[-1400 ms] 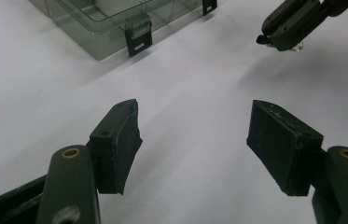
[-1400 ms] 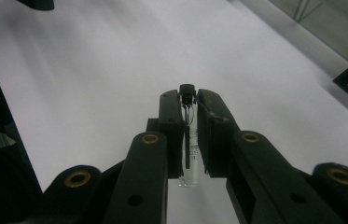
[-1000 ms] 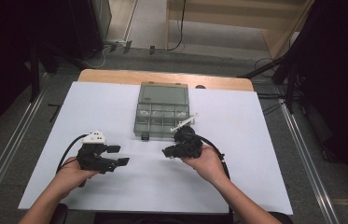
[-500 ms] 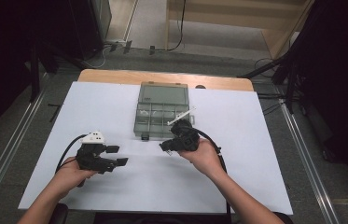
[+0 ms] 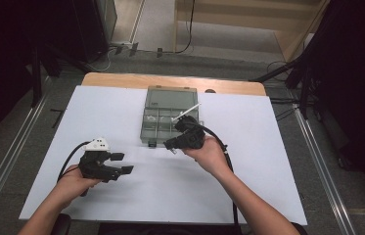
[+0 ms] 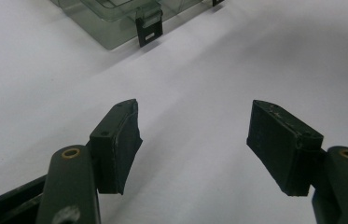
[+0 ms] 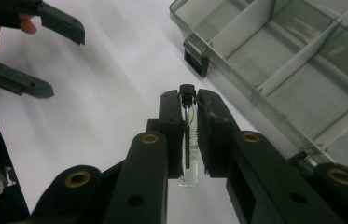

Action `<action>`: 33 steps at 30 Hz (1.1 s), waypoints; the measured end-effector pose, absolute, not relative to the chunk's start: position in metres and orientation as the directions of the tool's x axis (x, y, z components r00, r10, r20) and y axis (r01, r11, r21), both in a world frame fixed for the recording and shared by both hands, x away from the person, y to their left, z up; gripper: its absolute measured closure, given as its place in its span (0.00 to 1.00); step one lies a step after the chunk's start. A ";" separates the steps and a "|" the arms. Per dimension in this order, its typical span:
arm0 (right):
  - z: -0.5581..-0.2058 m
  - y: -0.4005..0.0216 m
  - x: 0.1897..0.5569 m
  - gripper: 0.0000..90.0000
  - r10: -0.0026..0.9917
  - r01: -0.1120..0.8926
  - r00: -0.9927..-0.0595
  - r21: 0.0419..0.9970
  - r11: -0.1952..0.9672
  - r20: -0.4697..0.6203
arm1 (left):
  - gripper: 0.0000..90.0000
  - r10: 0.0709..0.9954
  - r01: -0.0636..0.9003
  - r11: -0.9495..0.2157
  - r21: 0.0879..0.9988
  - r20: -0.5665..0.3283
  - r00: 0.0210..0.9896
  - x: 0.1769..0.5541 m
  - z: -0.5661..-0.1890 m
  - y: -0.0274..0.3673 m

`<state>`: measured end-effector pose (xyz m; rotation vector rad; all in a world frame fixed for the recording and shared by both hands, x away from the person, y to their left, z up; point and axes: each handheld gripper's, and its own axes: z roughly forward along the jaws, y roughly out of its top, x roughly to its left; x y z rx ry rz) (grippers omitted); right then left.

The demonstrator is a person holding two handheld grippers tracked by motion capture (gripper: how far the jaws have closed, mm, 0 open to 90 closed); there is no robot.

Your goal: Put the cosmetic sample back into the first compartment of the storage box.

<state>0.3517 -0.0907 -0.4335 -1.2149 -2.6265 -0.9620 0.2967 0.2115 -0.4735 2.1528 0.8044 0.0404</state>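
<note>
Right tongs [image 7: 189, 100] lifted one vial [image 7: 188, 140] beside one box [image 7: 302, 70]

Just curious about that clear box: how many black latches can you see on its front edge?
2. One latch hangs on the clear box ahead of the left gripper; a second shows farther along. More may be hidden.

High view overhead, facing forward-down; claw views close, low; all share compartment box [image 5: 170, 115].
</note>
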 end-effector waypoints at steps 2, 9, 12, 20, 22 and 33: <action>-0.432 -0.090 0.355 0.92 0.657 0.716 -0.677 0.503 0.484 0.331 | 0.37 0.556 0.532 -0.463 0.709 -0.235 0.797 0.297 -0.474 0.211; -0.427 -0.086 0.365 0.92 0.662 0.716 -0.676 0.501 0.486 0.323 | 0.38 0.555 0.532 -0.462 0.710 -0.237 0.798 0.297 -0.473 0.211; -0.425 -0.084 0.369 0.92 0.665 0.718 -0.674 0.498 0.486 0.323 | 0.37 0.554 0.531 -0.464 0.709 -0.235 0.799 0.297 -0.474 0.211; -0.420 -0.080 0.381 0.92 0.670 0.724 -0.666 0.500 0.475 0.328 | 0.37 0.553 0.532 -0.462 0.710 -0.238 0.798 0.297 -0.474 0.211; -0.418 -0.079 0.385 0.92 0.670 0.721 -0.668 0.502 0.478 0.322 | 0.37 0.552 0.532 -0.461 0.711 -0.240 0.798 0.297 -0.473 0.211; -0.418 -0.074 0.403 0.92 0.690 0.728 -0.655 0.502 0.467 0.308 | 0.37 0.551 0.531 -0.463 0.710 -0.239 0.800 0.297 -0.474 0.211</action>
